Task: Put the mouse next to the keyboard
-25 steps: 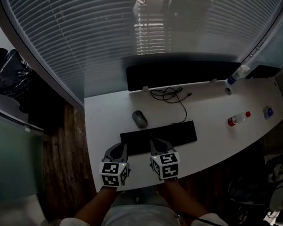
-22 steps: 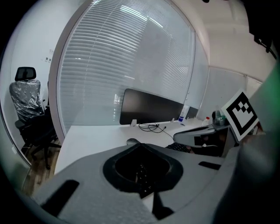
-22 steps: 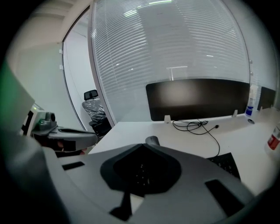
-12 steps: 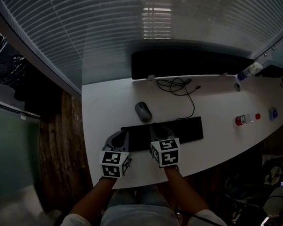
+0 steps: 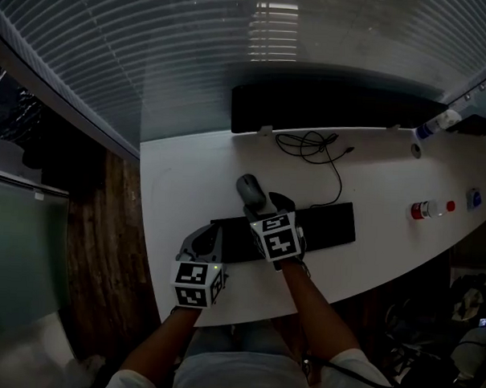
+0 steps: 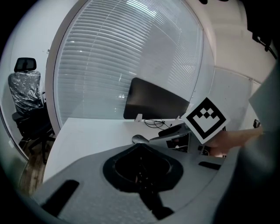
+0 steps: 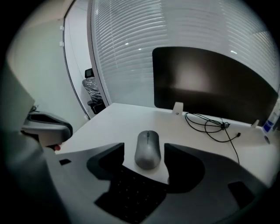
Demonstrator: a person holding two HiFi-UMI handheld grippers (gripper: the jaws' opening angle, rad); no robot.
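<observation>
A grey mouse lies on the white desk, just beyond the left end of the black keyboard. My right gripper reaches over the keyboard's left part. Its jaws have just been opening, and they now stand open on either side of the mouse without pressing it. Keyboard keys show under the right gripper. My left gripper rests near the desk's front edge, left of the keyboard. In its own view the left gripper is shut, with nothing between the jaws.
A dark monitor stands at the back of the desk, with a coiled black cable in front of it. A red-capped bottle lies at the right and a white bottle stands far right. An office chair is beyond the desk's left end.
My right gripper has moved forward across the keyboard to the mouse and gone from shut to open. The left gripper has stayed near the front edge.
</observation>
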